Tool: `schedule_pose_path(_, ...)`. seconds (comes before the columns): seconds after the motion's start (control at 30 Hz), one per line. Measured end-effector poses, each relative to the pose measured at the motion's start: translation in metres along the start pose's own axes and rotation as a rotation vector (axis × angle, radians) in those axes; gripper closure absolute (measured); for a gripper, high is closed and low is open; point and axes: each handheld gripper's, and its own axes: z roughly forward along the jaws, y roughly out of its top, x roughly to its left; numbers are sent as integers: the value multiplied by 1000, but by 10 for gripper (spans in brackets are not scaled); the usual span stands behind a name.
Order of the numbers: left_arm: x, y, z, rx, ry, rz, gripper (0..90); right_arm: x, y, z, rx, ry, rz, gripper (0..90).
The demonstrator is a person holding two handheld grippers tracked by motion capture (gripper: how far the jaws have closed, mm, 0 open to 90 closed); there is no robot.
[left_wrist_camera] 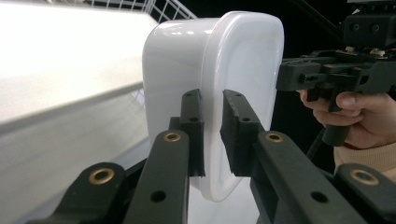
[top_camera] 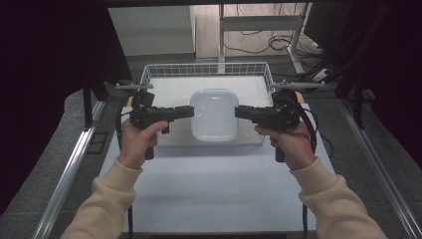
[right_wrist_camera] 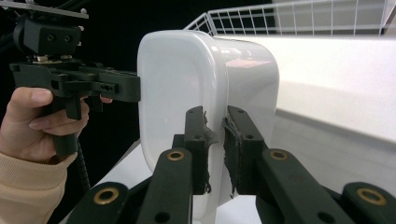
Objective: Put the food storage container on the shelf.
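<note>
I see the white tub (top_camera: 214,114) held above the surface (top_camera: 219,184), in front of the wire basket (top_camera: 206,69). My left gripper (left_wrist_camera: 212,135) and right gripper (right_wrist_camera: 215,149) views show fingers clamped on its rim; the high view adds floor cables (top_camera: 259,42) behind the tub.

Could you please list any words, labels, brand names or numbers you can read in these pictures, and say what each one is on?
There are none to read: the white tub, both grippers, the wire basket and the table carry no legible writing.
</note>
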Motion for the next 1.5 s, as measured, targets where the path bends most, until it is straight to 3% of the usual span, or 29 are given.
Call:
schedule_pose_path(0.43, 8, 28, 1, -4, 14, 9, 803, -8, 29, 7, -2, 19, -5, 796)
schedule_pose_path(0.8, 33, 72, 14, 12, 26, -16, 802, -32, 69, 26, 2, 13, 21, 796)
schedule_pose_path(0.97, 57, 81, 23, 31, 13, -78, 802, -49, 82, 44, 28, 16, 59, 794)
schedule_pose_path(1.17, 74, 82, 32, 64, 16, -123, 806, -72, 83, 63, 55, 21, 129, 790)
schedule_pose_path(1.37, 93, 79, 45, 98, 33, -168, 806, -86, 81, 79, 95, 8, 159, 786)
schedule_pose_path(1.47, 103, 82, 50, 71, 22, -219, 803, -98, 82, 86, 89, 23, 209, 778)
schedule_pose_path(1.5, 103, 82, 50, 71, 22, -219, 800, -98, 82, 86, 89, 23, 209, 778)
